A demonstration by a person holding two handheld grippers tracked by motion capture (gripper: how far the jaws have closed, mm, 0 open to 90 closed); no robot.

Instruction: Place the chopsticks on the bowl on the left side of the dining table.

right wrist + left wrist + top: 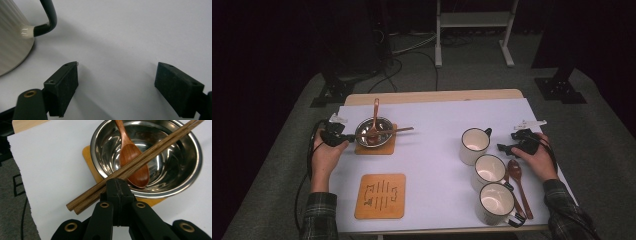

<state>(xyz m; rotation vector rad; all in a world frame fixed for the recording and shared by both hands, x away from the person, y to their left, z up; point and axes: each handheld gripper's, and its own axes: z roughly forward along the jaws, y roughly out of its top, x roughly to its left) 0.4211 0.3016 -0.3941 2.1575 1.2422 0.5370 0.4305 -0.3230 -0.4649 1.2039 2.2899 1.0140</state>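
A: Where are the chopsticks (136, 162) now?

B: In the left gripper view we see them lying across the bowl (175, 182), from the lower left of the frame up to the upper right, over the spoon (132, 162). The left gripper (117, 188) has its jaws together; they sit just at the chopsticks, near their lower left end, but we cannot tell if they really pinch them.

A: And the other hand?

B: In the high view the right gripper (507, 147) rests at the right of the frame, beside the mugs (474, 146), well apart from the bowl. Its jaws stand apart with nothing between them.

A: So which way should we pull?

B: We think along the long axis, toward the left gripper, because this hand is much nearer.
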